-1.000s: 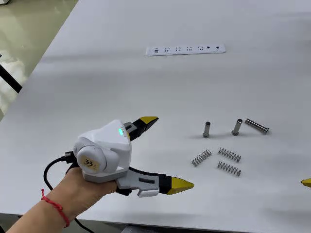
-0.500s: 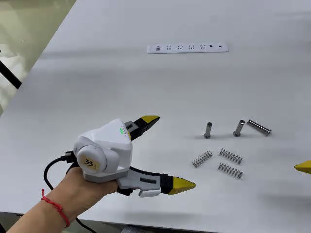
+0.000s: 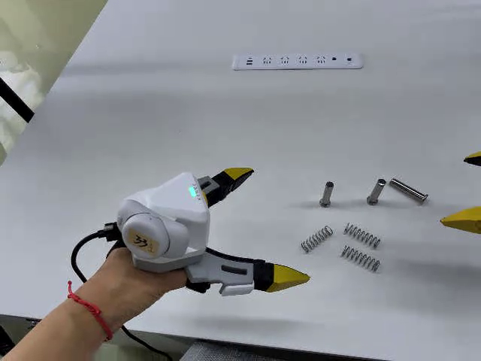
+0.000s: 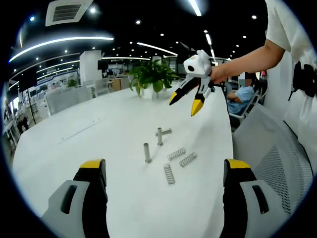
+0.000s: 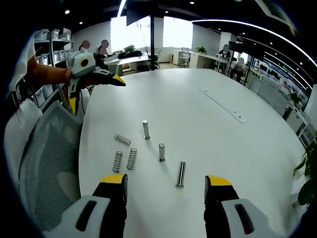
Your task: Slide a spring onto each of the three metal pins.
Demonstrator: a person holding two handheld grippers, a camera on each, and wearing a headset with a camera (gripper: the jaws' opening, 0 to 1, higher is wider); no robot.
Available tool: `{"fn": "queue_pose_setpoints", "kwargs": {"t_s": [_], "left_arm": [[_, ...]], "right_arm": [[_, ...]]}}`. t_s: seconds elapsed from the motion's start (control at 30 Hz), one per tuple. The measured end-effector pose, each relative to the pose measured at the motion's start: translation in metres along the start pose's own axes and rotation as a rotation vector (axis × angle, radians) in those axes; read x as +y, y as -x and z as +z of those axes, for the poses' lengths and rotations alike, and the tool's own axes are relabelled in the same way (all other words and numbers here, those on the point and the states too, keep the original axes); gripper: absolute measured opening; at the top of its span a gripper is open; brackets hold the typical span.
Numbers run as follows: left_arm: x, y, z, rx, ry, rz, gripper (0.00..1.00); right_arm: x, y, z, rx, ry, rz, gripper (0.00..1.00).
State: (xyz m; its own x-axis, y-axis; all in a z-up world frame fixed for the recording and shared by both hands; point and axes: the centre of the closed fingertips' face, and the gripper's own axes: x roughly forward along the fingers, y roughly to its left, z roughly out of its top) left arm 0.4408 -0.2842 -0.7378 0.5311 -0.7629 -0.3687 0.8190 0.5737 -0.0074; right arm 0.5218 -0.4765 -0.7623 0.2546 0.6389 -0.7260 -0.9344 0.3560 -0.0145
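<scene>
In the head view the left gripper [image 3: 268, 226], white-bodied with yellow-tipped black jaws, is held at the near left over the white table [image 3: 188, 113], its jaws spread wide and empty. The right gripper [image 3: 466, 189] enters at the right edge, its jaws also apart with nothing between them. Between the two grippers stand the left upright silver metal pin [image 3: 327, 194] and the right upright silver metal pin [image 3: 376, 191]. The lying silver metal pin [image 3: 408, 190] is just right of them, its long axis running from far left to near right. The three small coiled steel springs [image 3: 362, 235] lie flat just nearer than the pins, and the leftmost angles toward the left gripper. In the left gripper view the springs and pins sit straight ahead between the open jaws. One spring is nearest, the upright pins are just behind it, and the right gripper hovers well beyond them, pointing down. In the right gripper view the lying pin is the closest thing. It sits just ahead between the parted jaws, with its axis almost along the gripper's own line. The upright pins stand farther on and the springs are off to the left. I judge the right gripper is nearer the pins, while the springs lie about midway and open to either hand.
</scene>
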Motion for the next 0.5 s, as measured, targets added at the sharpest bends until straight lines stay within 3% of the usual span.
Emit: {"fn": "queue_pose_setpoints", "kwargs": {"t_s": [0.2, 0.5], "left_arm": [[0.003, -0.002, -0.003, -0.003, 0.011, 0.002, 0.98], [0.005, -0.005, -0.005, -0.002, 0.021, 0.005, 0.98]], "right_arm": [[-0.013, -0.015, 0.003, 0.034, -0.041, 0.005, 0.52], [-0.027, -0.040, 0.007, 0.093, -0.029, 0.018, 0.45]]}}
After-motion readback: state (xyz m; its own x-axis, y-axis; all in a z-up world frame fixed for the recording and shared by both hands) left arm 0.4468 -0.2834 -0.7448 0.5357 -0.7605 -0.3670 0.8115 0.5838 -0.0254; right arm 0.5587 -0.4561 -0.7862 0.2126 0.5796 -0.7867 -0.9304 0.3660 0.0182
